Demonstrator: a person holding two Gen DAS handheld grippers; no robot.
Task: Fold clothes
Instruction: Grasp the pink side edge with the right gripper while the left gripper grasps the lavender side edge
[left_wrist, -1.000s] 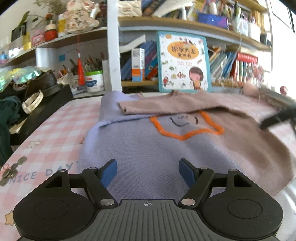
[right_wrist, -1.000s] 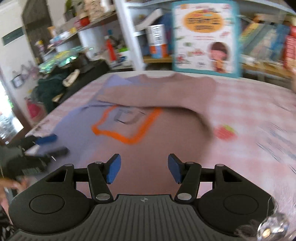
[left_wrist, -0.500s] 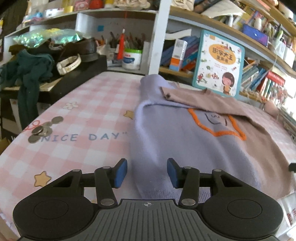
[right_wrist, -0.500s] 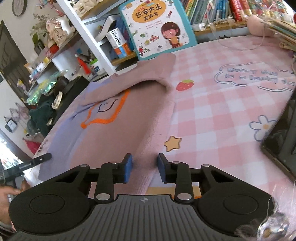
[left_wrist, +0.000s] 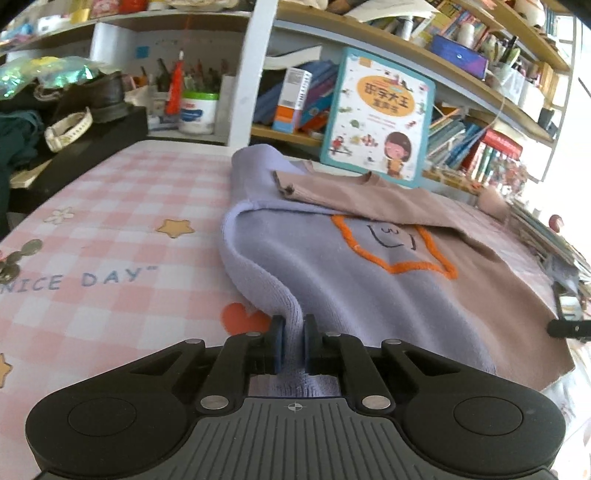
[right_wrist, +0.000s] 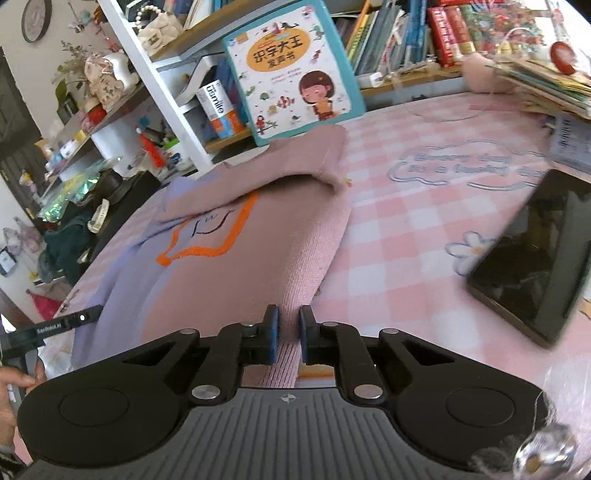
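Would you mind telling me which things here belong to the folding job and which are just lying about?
Part of the job:
- sweater, lilac and dusty pink with an orange star
- left gripper, jaws shut on the lilac hem
- right gripper, jaws shut on the pink hem

Just lying about:
- picture book
- black tablet
- pencil tub
- wristwatch

Cluttered bookshelves (left_wrist: 406, 48) behind pink checked table (left_wrist: 110, 236).

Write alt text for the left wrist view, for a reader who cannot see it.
The left gripper is shut on the lilac near edge of a lilac-and-tan sweater lying on a pink checked tablecloth. An orange star outline with a small face marks the chest, and a children's book stands behind against crowded shelves.
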